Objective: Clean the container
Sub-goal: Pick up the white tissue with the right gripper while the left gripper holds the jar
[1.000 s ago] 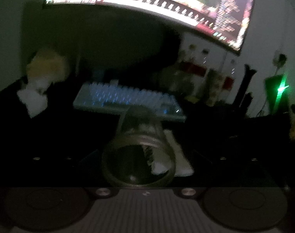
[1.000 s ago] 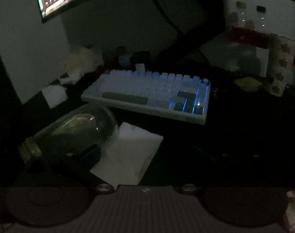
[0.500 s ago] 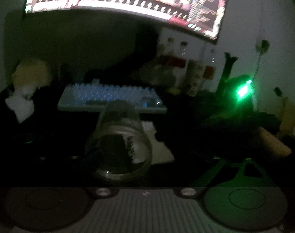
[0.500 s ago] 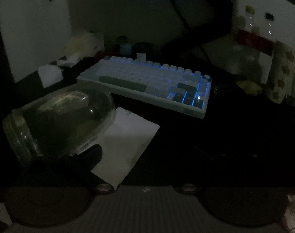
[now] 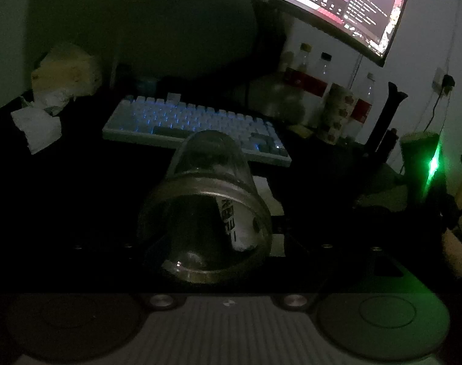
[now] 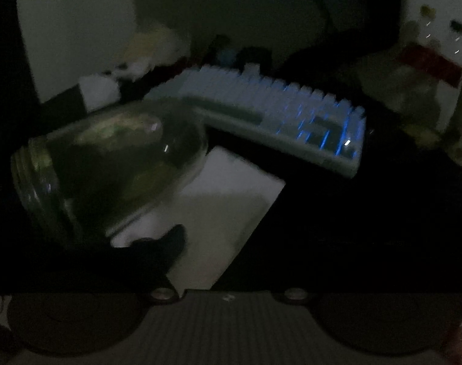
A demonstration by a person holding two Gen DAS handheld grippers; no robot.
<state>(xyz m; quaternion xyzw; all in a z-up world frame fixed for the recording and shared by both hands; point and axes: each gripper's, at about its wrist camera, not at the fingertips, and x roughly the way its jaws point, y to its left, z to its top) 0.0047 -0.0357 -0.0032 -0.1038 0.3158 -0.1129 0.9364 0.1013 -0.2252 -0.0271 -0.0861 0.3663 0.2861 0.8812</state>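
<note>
Left wrist: jar before keyboard, over paper; fingers' state indiscernible.

Jar lies on its side right ahead of left gripper, mouth toward it. Keyboard behind jar. Paper sheet under and right of jar. Bottles far right behind keyboard; crumpled tissues far left.

Left wrist view: close, straight into jar mouth. Right wrist view: near, side-on. Shared: jar, keyboard beyond, white sheet.
</note>
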